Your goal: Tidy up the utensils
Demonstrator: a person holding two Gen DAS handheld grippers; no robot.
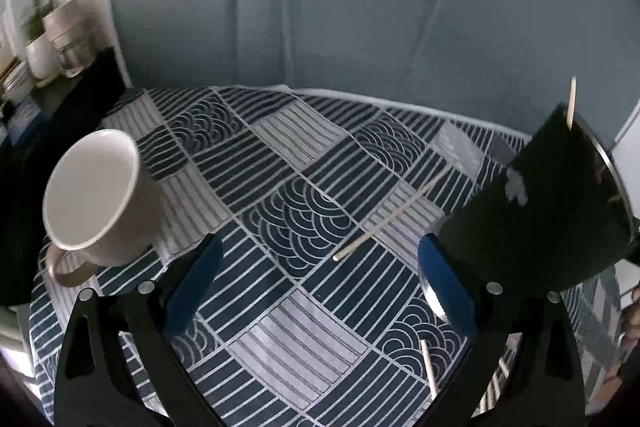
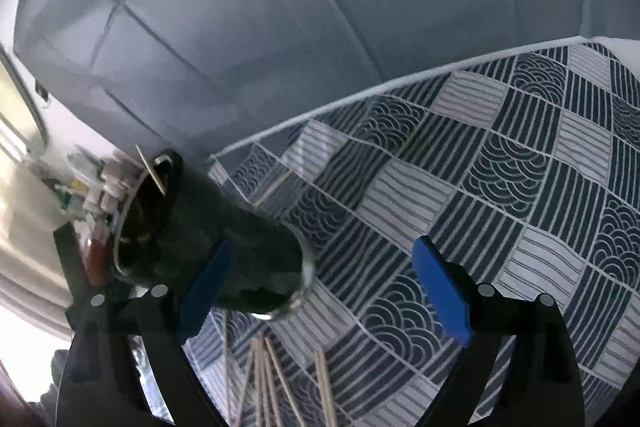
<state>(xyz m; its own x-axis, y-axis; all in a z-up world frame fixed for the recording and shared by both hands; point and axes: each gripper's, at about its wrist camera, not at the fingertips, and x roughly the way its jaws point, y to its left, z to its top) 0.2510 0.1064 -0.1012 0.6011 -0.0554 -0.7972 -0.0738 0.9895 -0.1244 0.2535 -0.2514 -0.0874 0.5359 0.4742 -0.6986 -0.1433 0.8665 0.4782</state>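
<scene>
My left gripper (image 1: 320, 239) is open over the patterned tablecloth (image 1: 280, 327), with nothing between its blue pads. One wooden chopstick (image 1: 392, 215) lies on the cloth just beyond it, and another chopstick (image 1: 429, 367) lies under the right finger. A black cup (image 1: 552, 211) stands at the right with a chopstick (image 1: 571, 103) sticking out of it. My right gripper (image 2: 323, 243) is open too, with only cloth between its fingers. The black cup (image 2: 208, 227) sits by its left finger, and several chopsticks (image 2: 272, 379) lie below.
A beige mug (image 1: 96, 195) stands at the left of the cloth, close to my left gripper's left finger. Behind the table rises a grey upholstered back (image 1: 340, 7). A dark shelf with white pots (image 1: 40, 47) is at the far left. The table's far edge (image 2: 360, 95) has a white trim.
</scene>
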